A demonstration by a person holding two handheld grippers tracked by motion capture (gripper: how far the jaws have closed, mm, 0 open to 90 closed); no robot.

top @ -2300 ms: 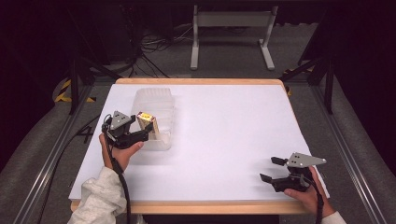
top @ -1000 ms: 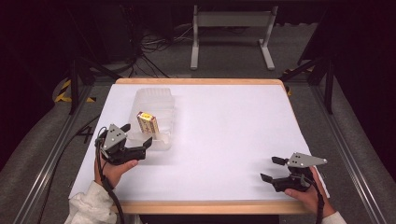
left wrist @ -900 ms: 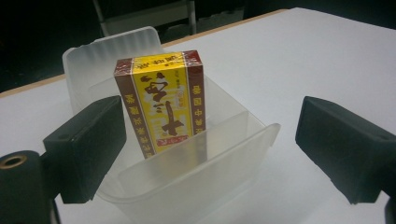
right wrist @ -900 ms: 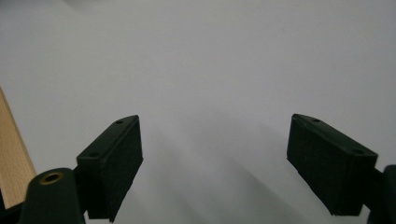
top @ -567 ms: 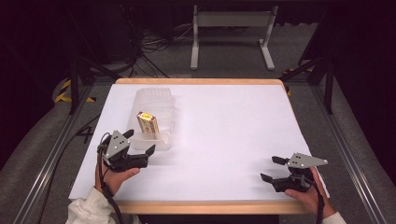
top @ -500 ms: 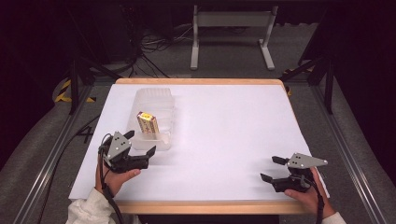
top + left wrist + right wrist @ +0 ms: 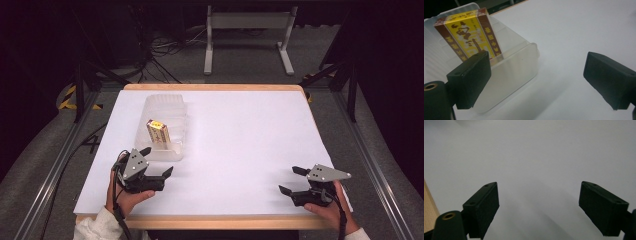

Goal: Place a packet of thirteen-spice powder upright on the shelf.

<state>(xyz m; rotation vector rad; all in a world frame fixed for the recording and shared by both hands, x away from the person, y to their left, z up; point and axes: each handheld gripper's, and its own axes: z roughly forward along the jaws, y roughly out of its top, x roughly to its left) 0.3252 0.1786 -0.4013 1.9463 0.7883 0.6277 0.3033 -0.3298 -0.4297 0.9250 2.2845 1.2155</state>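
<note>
Box position: a yellow-and-brown box [image 7: 158,132] stands upright inside a clear plastic container [image 7: 177,150] on the left half of the white table [image 7: 250,145].
Box relative to tool: just ahead of the left gripper [image 7: 154,166], apart from it; in the left gripper view the box [image 7: 469,35] rises behind the container's near wall [image 7: 509,75], above that gripper's left-hand jaw.
Left gripper: jaws spread wide with nothing between them, near the table's front edge, held in the left hand [image 7: 122,197].
Right gripper [image 7: 294,181]: jaws spread wide with nothing between them, at the front right of the table, well apart from the container, held in the right hand [image 7: 330,210].
Right gripper view: bare white table surface [image 7: 536,157] beyond the two black jaws.
Count: one box, one container, two grippers, two hands.
Box markings: printed characters too small to read.
</note>
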